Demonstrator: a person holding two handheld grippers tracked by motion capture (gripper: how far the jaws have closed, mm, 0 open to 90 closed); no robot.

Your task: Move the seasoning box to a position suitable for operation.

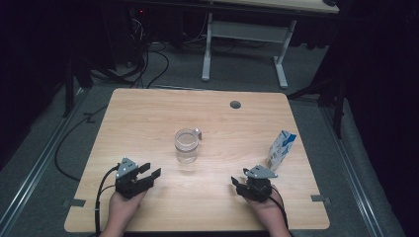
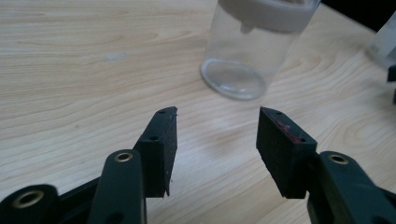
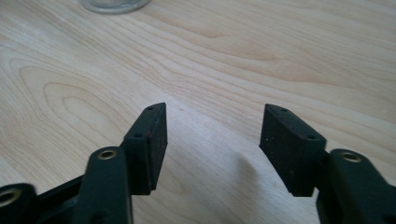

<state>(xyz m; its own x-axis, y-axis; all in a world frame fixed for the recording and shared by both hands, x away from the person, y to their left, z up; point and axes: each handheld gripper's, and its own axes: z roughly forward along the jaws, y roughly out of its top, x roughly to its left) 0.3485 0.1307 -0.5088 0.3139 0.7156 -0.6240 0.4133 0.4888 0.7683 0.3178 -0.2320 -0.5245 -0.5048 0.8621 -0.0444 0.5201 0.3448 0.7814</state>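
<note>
Clear plastic cup (image 1: 187, 145) stands upright mid-tabletop (image 1: 148, 113), looking empty, an easy reach for either hand.
Left tool (image 1: 149, 172) points at it with jaws parted, nothing between; right tool (image 1: 238, 185) likewise gapes empty, a blue-and-white carton (image 1: 281, 148) just beyond it, contents hidden.

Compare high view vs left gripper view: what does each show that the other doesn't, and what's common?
High view alone: the whole table with its grey grommet hole, both hands, the right gripper with open jaws, the blue and white carton standing full height at the right, and the floor with cables and a desk frame behind.

Left gripper view alone: close detail of the left gripper, its pads apart with nothing between them, and the clear cup with its base standing on the wood grain.

Both: the cup, the left gripper, the wooden tabletop.
</note>
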